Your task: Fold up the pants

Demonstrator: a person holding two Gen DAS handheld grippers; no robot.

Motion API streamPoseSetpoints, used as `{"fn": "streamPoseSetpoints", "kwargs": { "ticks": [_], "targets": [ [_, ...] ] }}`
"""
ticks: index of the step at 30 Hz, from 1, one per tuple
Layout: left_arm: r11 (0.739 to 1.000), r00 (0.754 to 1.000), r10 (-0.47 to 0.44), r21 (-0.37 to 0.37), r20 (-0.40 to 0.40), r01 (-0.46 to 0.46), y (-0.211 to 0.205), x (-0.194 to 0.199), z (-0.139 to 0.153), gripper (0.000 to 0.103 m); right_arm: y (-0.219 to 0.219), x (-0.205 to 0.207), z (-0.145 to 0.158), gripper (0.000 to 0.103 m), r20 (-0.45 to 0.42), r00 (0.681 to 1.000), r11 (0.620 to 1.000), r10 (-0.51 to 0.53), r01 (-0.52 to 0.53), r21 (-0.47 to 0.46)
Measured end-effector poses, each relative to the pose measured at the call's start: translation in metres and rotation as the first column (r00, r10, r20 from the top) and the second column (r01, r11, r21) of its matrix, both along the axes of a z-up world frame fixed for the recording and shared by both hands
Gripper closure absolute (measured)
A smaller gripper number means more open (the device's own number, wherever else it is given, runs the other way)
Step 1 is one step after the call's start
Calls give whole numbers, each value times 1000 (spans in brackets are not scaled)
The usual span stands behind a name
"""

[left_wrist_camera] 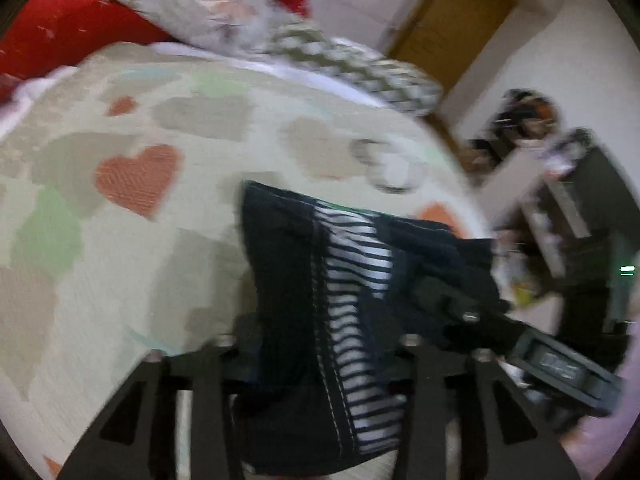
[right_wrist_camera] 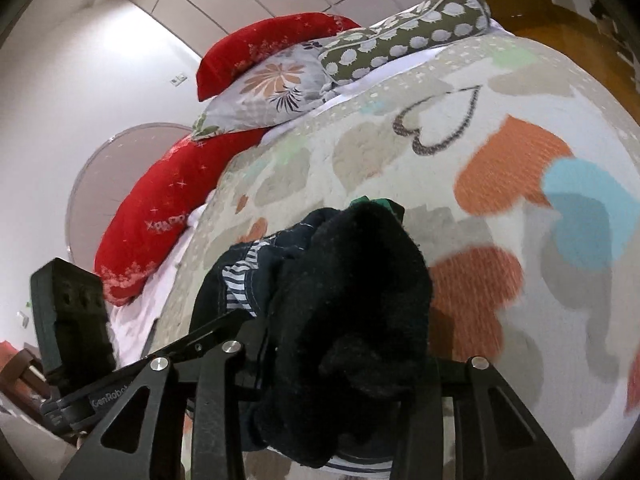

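Note:
The dark navy pants with a striped white lining hang bunched between my left gripper's arms, held above the heart-patterned bedspread. The left fingertips are hidden under the cloth. My right gripper shows in the left wrist view, gripping the same pants at their right side. In the right wrist view the pants are piled over my right gripper and hide its fingertips; the striped lining shows at the left. My left gripper's body sits at the left.
Red pillows, a floral pillow and a spotted bolster lie along the bed's far edge. A wooden door and cluttered shelves stand beyond the bed's right edge.

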State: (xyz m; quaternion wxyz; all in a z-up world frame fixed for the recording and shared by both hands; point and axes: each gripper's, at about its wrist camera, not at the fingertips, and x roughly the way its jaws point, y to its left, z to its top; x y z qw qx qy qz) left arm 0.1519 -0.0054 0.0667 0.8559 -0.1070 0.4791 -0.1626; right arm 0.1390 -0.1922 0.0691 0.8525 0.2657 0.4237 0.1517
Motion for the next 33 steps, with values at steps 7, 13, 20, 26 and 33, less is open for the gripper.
{"fn": "streamPoseSetpoints", "kwargs": {
  "ticks": [7, 13, 20, 26, 33],
  "targets": [
    [991, 990, 110, -60, -93, -116, 45, 2, -17, 46, -12, 21, -29, 39, -81, 995, 996, -57, 52, -66],
    [988, 989, 147, -57, 9, -146, 40, -30, -5, 44, -8, -16, 30, 43, 136, 987, 989, -82, 97, -110],
    [994, 996, 87, 62, -5, -87, 14, -35, -23, 41, 6, 11, -24, 56, -36, 998, 997, -60, 58, -48],
    [982, 975, 122, 121, 185, -145, 21, -96, 28, 27, -12, -49, 18, 44, 85, 989, 986, -124, 132, -101],
    [939, 883, 210, 165, 420, -302, 16, -176, 70, 6, -7, -143, 12, 38, 132, 970, 937, -203, 231, -261]
  ]
}}
